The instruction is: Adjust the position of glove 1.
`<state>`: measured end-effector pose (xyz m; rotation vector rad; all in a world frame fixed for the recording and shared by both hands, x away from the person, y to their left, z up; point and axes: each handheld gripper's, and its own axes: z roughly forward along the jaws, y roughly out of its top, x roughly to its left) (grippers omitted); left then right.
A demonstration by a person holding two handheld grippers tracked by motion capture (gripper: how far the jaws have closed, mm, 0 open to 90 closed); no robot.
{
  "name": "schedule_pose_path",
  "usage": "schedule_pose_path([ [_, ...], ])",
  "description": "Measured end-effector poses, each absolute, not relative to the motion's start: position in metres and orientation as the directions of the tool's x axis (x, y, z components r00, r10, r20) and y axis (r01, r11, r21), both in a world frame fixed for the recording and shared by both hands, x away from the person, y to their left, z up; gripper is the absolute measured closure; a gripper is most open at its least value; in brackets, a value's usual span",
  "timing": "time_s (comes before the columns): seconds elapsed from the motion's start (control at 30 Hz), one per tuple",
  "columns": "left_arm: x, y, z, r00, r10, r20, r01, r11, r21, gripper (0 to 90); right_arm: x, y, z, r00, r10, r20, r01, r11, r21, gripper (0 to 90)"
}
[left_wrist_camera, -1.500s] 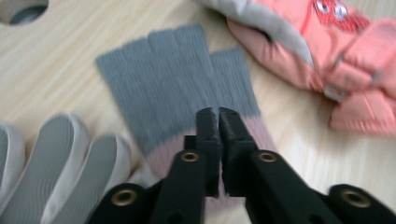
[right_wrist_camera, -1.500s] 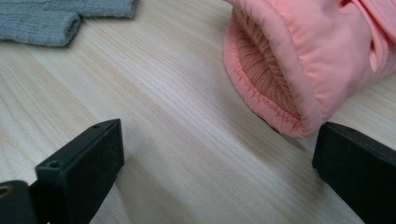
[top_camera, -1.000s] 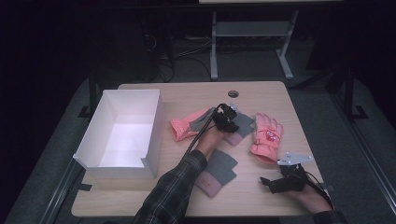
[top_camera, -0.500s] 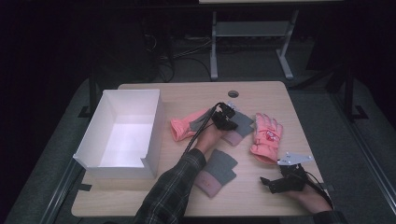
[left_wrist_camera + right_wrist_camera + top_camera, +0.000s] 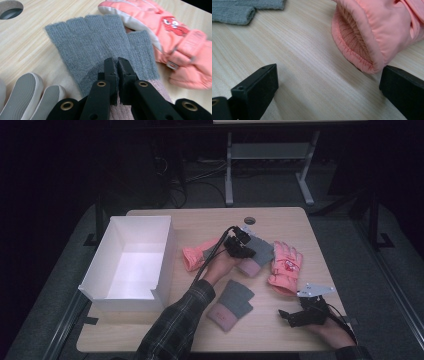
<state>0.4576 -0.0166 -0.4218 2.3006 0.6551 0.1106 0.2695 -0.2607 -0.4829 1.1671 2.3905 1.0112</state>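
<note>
At frame centre, the left gripper (image 5: 243, 249) has pinched its jaws shut on the grey glove (image 5: 100, 47). Judged best lifted straight up, then carried left to the white box (image 5: 131, 265). The right gripper (image 5: 327, 85) rests wide open and empty; its view shows the pink glove's (image 5: 372, 32) cuff opening, while the high view shows the box.

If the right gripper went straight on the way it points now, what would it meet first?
Probably the ribbed cuff opening of the padded pink ski glove, lying just ahead and off to one side of the open right gripper. Bare wooden table lies directly between the jaws; depth is unclear.
</note>
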Motion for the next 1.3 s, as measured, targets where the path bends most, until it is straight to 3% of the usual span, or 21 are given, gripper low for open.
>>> schedule_pose_path([
  [0.73,0.402,0.033,-0.399,0.876,0.454,-0.163,0.427,-0.575,0.698,86.5,0.27,-0.261,-0.483,-0.627,0.778,0.038,0.569,0.424,0.705,1.7],
  [1.3,0.352,0.066,-0.408,0.872,0.447,-0.199,0.448,-0.566,0.692,86.5,0.27,-0.261,-0.483,-0.63,0.776,0.035,0.565,0.427,0.706,1.7],
])
